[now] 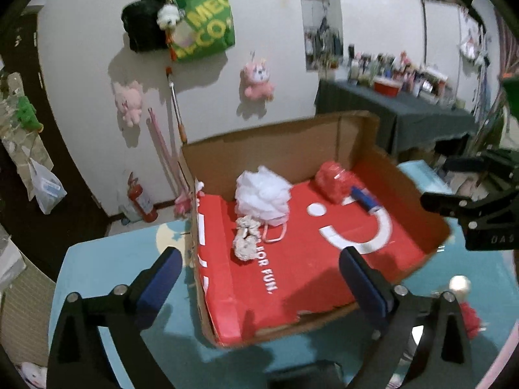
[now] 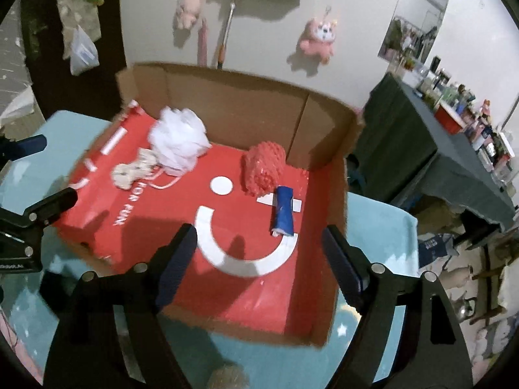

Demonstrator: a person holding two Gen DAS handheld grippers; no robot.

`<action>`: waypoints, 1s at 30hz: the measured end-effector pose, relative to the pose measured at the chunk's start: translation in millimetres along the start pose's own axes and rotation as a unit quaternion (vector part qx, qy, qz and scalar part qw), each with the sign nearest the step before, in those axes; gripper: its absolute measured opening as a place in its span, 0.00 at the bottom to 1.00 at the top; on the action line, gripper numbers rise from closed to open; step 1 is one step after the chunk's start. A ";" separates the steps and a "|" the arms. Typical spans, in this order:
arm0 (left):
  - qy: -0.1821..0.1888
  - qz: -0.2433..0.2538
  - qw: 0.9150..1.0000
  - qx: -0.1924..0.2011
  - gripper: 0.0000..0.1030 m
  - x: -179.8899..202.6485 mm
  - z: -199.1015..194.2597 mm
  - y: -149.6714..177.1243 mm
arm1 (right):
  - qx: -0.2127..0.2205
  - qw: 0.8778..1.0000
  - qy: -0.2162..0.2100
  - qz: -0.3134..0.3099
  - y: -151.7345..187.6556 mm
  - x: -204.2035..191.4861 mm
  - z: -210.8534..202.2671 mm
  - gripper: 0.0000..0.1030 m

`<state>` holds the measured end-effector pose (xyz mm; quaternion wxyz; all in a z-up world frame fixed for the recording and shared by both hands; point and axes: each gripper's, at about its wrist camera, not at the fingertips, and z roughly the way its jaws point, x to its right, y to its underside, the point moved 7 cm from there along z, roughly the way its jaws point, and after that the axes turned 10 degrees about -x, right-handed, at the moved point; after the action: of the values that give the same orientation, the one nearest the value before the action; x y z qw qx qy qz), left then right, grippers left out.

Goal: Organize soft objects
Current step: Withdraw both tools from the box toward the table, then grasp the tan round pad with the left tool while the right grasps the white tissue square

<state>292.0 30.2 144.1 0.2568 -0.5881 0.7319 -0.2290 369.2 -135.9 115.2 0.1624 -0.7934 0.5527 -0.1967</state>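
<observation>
Resting in box (image 2: 246,103) | white fluffy pouf (image 2: 178,139) | red knobbly roll (image 2: 264,170)

left gripper (image 1: 259,272) gapes empty over red box (image 1: 324,275) holding white pouf (image 1: 262,194)

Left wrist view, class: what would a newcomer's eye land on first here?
The red-lined cardboard box on the pale blue table, with a white smile printed inside. A fluffy white mesh puff sits by its back wall, and a red knobbly roll beside a small blue roll further right.
</observation>
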 end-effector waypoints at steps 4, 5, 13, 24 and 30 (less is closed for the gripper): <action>0.004 -0.004 0.999 0.040 1.00 5.8 -36.1 12.1 | 0.033 0.999 -0.022 0.009 22.2 -4.7 -40.1 0.79; 0.007 -0.003 0.999 0.052 1.00 8.4 -47.7 17.2 | 0.041 0.999 -0.028 0.012 27.2 -5.5 -47.9 0.80; 0.033 -0.005 0.991 0.127 1.00 28.2 -109.8 55.8 | 0.117 0.992 -0.041 0.012 81.0 -22.8 -115.9 0.82; 0.018 0.000 0.975 0.223 1.00 66.4 -157.0 119.7 | 0.268 0.963 0.018 0.012 158.3 -58.3 -180.0 0.93; 0.017 -0.048 0.973 0.226 1.00 61.8 -148.9 149.6 | 0.296 0.954 0.025 0.036 194.8 -63.1 -181.2 0.97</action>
<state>73.8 5.0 155.8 0.3593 -0.5451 0.6365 -0.4107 102.1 -149.3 171.9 0.3828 -0.6841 0.5021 -0.3653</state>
